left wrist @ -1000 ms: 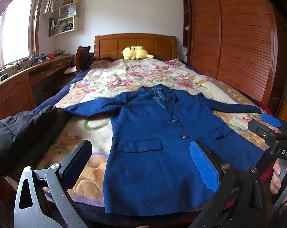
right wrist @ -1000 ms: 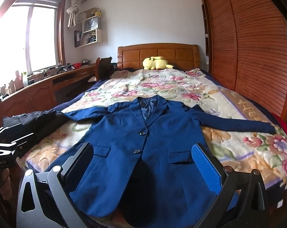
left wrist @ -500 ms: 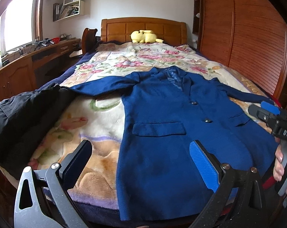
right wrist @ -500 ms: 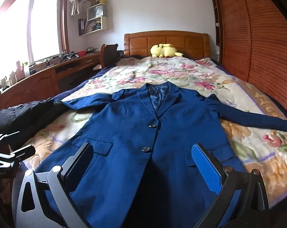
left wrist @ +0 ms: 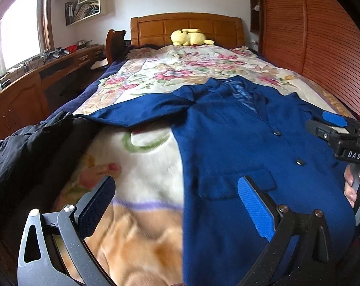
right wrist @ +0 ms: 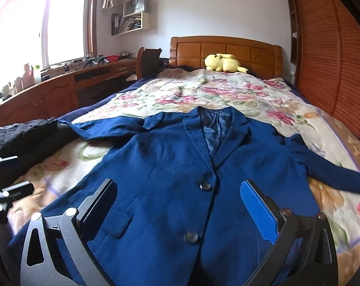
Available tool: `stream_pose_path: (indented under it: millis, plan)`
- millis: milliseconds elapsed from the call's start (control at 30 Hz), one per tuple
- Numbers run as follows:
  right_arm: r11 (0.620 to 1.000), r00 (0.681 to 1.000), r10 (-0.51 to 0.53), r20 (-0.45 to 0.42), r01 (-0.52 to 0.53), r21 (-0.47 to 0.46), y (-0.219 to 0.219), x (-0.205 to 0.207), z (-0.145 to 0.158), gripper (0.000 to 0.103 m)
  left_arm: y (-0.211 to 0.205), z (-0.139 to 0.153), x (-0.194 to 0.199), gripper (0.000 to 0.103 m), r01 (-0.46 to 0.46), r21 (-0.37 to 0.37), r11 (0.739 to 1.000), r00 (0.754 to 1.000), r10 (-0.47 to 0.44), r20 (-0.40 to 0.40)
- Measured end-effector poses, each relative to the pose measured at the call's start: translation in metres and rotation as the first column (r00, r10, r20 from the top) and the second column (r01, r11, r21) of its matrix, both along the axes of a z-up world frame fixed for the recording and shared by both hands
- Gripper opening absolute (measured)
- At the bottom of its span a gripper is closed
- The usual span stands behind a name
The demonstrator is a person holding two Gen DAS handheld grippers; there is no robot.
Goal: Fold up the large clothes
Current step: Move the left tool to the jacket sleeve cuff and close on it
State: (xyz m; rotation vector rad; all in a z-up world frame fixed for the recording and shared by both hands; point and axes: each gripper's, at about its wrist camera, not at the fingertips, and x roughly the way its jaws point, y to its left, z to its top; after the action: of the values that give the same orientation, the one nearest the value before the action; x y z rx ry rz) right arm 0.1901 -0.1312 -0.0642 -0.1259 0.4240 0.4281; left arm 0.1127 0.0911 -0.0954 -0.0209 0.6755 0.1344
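Note:
A dark blue blazer [left wrist: 239,143] [right wrist: 180,178] lies face up and buttoned on the flowered bed cover, collar toward the headboard, both sleeves spread out sideways. My left gripper [left wrist: 177,205] hovers open over the blazer's left edge near its hem, nothing between its fingers. Above the blazer's lower front, around the two buttons, my right gripper [right wrist: 180,212] is open and empty. The right gripper also shows in the left wrist view [left wrist: 332,128], held by a hand. At the left edge of the right wrist view appears part of the left gripper [right wrist: 6,190].
A black garment [left wrist: 25,152] [right wrist: 25,138] is heaped on the bed's left edge beside the blazer's sleeve. A yellow plush toy [right wrist: 224,63] rests against the wooden headboard [right wrist: 227,47]. A wooden desk [right wrist: 60,88] runs along the left; a slatted wardrobe [right wrist: 327,54] stands on the right.
Both grippers have moved forward and lower toward the blazer, which fills more of each view. The left one has shifted left over the blazer's edge. Both stay open.

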Motion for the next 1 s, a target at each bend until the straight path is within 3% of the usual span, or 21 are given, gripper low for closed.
stream_pose_path:
  millis: [233, 367, 667, 867, 1000]
  plan:
    - [0.997, 0.997, 0.053, -0.062, -0.057, -0.056, 0.016, 0.044, -0.029, 0.103, 0.028, -0.008, 0.047, 0.103, -0.05, 0.004, 0.999, 0.997, 0.05, -0.054]
    - [0.993, 0.985, 0.072, -0.154, -0.085, -0.081, 0.021, 0.057, -0.052, 0.103, 0.047, -0.018, 0.079, 0.103, -0.071, -0.002, 0.997, 0.993, 0.071, -0.09]
    - [0.992, 0.983, 0.084, -0.164, -0.097, -0.076, 0.019, 0.057, -0.051, 0.103, 0.074, -0.031, 0.139, 0.103, -0.072, 0.015, 0.997, 0.989, 0.074, -0.125]
    - [0.991, 0.982, 0.088, -0.166, -0.103, -0.089, 0.029, 0.071, -0.054, 0.103, 0.099, -0.031, 0.164, 0.103, -0.101, -0.056, 0.993, 0.989, 0.094, -0.118]
    - [0.991, 0.981, 0.089, -0.17, -0.104, -0.083, 0.029, 0.072, -0.055, 0.103, 0.116, -0.034, 0.177, 0.093, -0.127, -0.148, 0.981, 0.986, 0.109, -0.125]
